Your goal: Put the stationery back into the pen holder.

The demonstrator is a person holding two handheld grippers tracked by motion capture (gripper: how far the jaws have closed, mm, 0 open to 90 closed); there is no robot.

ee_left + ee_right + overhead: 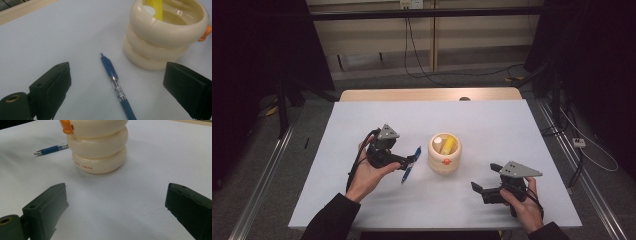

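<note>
- Nearest the person's edge: right gripper [486, 183], held in the right hand [524, 205], low over the white table [492, 120]. Jaws spread wide, nothing between them. It points toward the holder from the near right, well apart from it.
- Next out: left gripper [408, 161] in the left hand [367, 175]. Jaws also wide open and empty; in the left gripper view the pads stand either side of the pen without touching it.
- Blue pen [115, 83] lies flat on the table directly between and ahead of the left jaws. Its long axis runs roughly along the gripper's line of sight, tip away, so the jaws would close across the barrel. Left gripper is clearly the nearer one.
- Just beyond and to the right of the pen: cream ringed pen holder [444, 154], upright, orange beak detail, a yellow item and a white one inside. Pen and holder near, not touching.
- Judgement: pen pick-up by the left gripper looks imminent; holder the likely destination.
</note>
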